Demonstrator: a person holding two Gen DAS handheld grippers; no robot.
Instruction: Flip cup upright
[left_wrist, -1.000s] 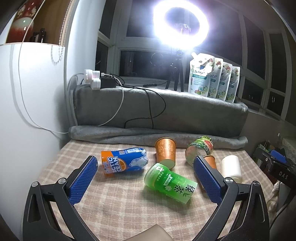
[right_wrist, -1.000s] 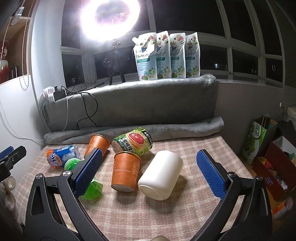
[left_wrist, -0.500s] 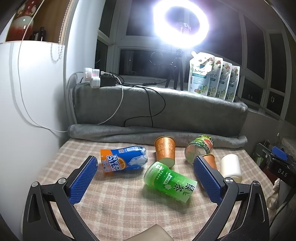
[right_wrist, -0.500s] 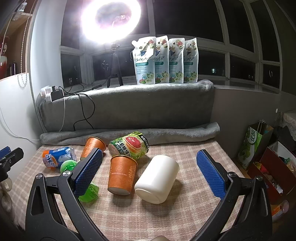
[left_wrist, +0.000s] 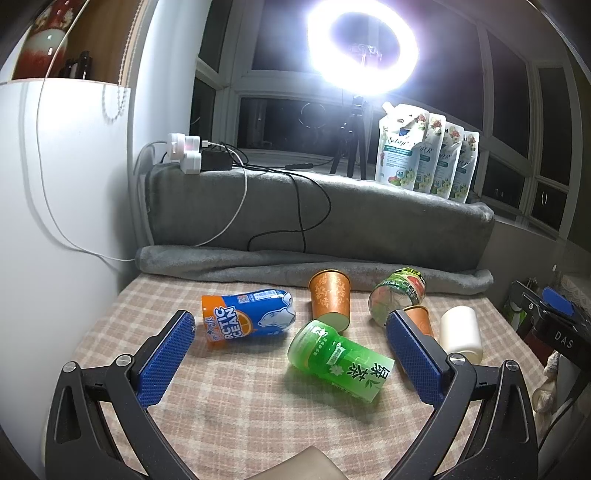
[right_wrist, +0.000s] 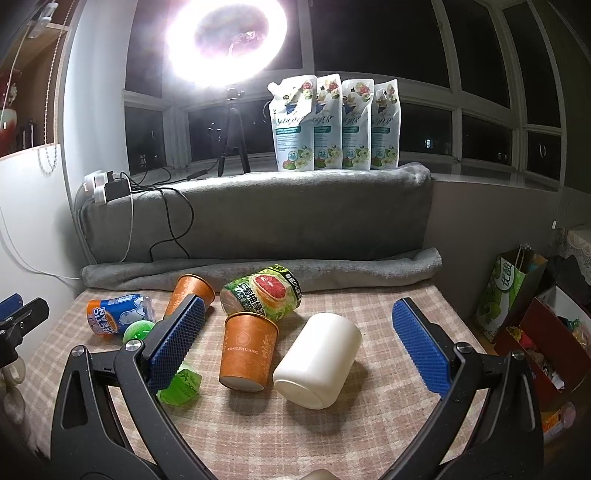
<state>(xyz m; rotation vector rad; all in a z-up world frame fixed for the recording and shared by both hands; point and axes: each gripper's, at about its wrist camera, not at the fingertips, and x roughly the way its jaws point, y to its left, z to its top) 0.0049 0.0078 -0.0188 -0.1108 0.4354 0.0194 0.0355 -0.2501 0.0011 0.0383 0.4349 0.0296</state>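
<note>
Six containers on the checked tablecloth (right_wrist: 369, 424). White cup (right_wrist: 318, 360) on its side near the right edge, touching an inverted orange cup (right_wrist: 248, 355). Grapefruit cup (right_wrist: 264, 291) on its side behind them, toward the back edge; second orange cup (left_wrist: 330, 300) inverted beside it. Green cup (left_wrist: 340, 356) and blue-orange cup (left_wrist: 248, 316) on their sides toward the left. Left gripper (left_wrist: 290, 362) spread wide, empty. Right gripper (right_wrist: 299, 347) spread wide, empty, both above the front edge.
</note>
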